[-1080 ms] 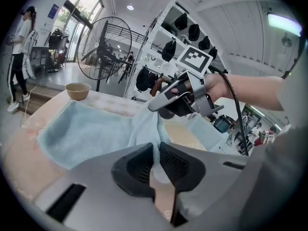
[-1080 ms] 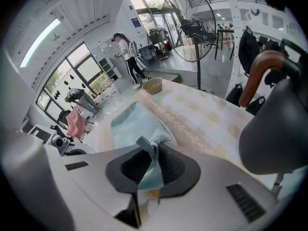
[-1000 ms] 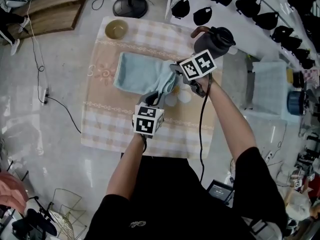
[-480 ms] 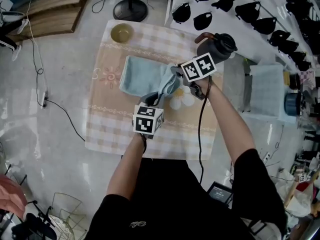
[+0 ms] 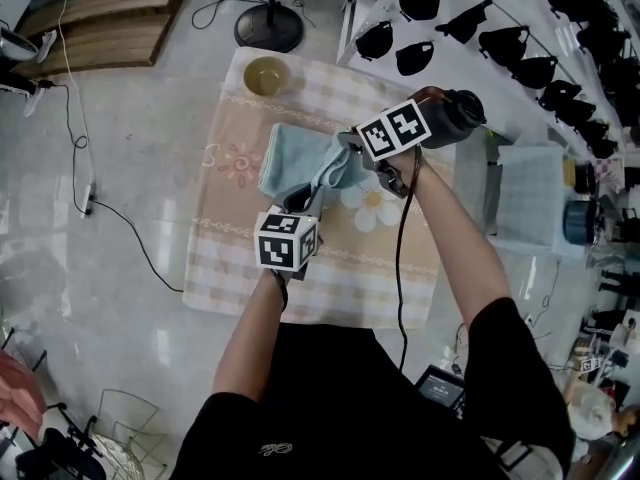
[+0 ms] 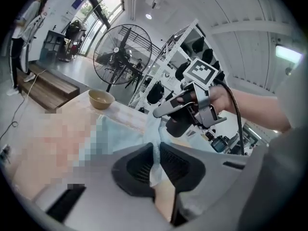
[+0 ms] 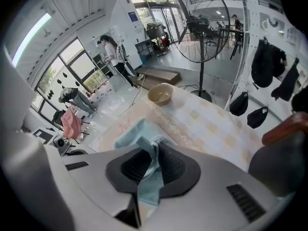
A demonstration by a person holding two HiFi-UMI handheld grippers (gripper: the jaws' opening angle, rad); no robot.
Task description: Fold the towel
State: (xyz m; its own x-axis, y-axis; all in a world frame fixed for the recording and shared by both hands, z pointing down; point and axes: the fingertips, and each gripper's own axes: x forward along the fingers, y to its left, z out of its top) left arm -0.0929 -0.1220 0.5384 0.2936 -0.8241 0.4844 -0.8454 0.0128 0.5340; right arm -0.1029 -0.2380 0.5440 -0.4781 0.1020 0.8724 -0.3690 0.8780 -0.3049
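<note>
A light blue towel (image 5: 300, 158) lies on the checked tablecloth (image 5: 240, 258), its near and right edges lifted off the cloth. My left gripper (image 5: 300, 201) is shut on the towel's near corner, and the cloth (image 6: 155, 158) runs up between its black pads. My right gripper (image 5: 352, 146) is shut on the other lifted corner, with blue cloth (image 7: 150, 174) pinched between its pads. The towel (image 7: 137, 131) hangs in a loose fold between the two grippers. In the left gripper view the right gripper (image 6: 161, 112) shows just ahead, holding the same edge.
A tan bowl (image 5: 266, 74) sits at the table's far left corner. A dark kettle (image 5: 455, 120) stands at the far right, close behind the right gripper. A standing fan's base (image 5: 268, 26) is on the floor beyond. Shelving with black caps (image 5: 500, 38) runs along the right.
Both grippers have carried the towel's lifted corners leftward over the rest of the towel. More of the flowered tablecloth shows at the right of the towel.
</note>
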